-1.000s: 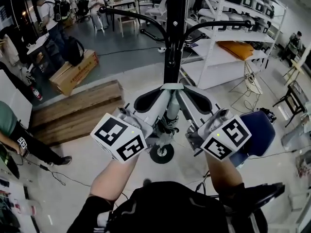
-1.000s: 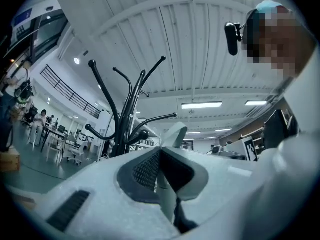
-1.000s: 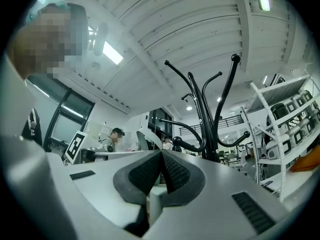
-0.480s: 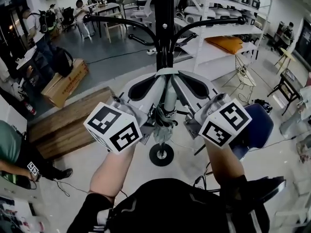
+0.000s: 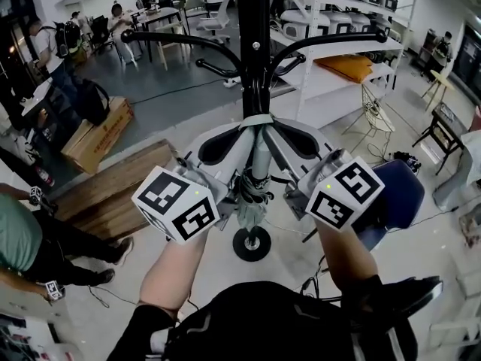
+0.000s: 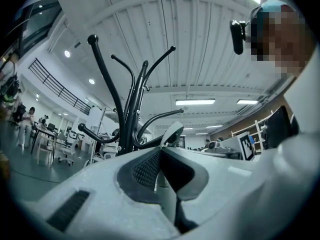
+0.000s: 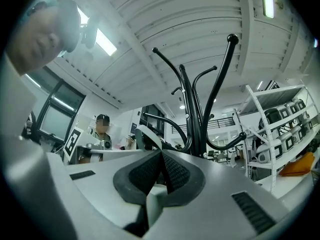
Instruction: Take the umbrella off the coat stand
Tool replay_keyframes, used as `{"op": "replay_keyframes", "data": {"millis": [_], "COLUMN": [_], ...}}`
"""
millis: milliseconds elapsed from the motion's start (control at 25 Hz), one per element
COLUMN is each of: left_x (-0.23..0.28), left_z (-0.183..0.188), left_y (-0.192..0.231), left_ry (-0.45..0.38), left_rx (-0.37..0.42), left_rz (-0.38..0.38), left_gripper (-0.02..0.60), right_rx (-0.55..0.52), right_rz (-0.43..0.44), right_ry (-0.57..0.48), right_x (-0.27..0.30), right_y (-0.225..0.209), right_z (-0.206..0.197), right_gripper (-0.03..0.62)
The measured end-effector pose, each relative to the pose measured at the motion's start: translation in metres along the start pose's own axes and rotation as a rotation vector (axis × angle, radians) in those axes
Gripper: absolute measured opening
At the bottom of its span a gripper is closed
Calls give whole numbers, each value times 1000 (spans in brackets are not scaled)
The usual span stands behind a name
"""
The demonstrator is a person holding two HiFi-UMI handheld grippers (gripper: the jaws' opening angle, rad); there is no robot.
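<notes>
A black coat stand with curved arms rises from a round base straight ahead of me. A folded grey-green umbrella hangs along its pole, and its pale top band sits against the pole. My left gripper and right gripper meet at that band from either side, each shut on the umbrella's upper part. In the left gripper view the jaw tips touch, with the pale umbrella between the pads and the stand behind. The right gripper view shows the same: shut jaws, stand.
A blue chair stands close on the right, and white shelving stands behind the stand. A wooden pallet and a cardboard box lie to the left. A person stands at the left edge. Cables run over the floor.
Both grippers have stayed on the umbrella and sit slightly higher against the pole. The head view has tilted up a little. The person at the left has stepped further into view.
</notes>
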State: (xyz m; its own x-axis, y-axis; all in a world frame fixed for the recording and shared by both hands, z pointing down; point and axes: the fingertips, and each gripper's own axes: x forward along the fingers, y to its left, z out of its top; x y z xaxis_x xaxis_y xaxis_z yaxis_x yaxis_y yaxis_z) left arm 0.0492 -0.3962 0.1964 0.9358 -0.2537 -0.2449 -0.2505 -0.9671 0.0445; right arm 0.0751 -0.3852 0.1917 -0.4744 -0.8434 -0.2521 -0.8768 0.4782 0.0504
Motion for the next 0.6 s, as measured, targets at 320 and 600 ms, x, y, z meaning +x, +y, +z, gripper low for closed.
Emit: {"op": "replay_keyframes", "data": {"millis": [320, 600], "left_x": [10, 16], "left_z": [-8, 1], "left_y": [10, 18], "left_ry": [-1, -34], "left_rx": [-20, -39], "left_rz": [-24, -39], "left_gripper": [11, 11], "right_rx": [-6, -2], "right_rz": [-28, -46], "right_ry": [12, -17], "right_x": [8, 10], "right_y": [-9, -16], "right_z": [-9, 2], "right_gripper": [8, 8]}}
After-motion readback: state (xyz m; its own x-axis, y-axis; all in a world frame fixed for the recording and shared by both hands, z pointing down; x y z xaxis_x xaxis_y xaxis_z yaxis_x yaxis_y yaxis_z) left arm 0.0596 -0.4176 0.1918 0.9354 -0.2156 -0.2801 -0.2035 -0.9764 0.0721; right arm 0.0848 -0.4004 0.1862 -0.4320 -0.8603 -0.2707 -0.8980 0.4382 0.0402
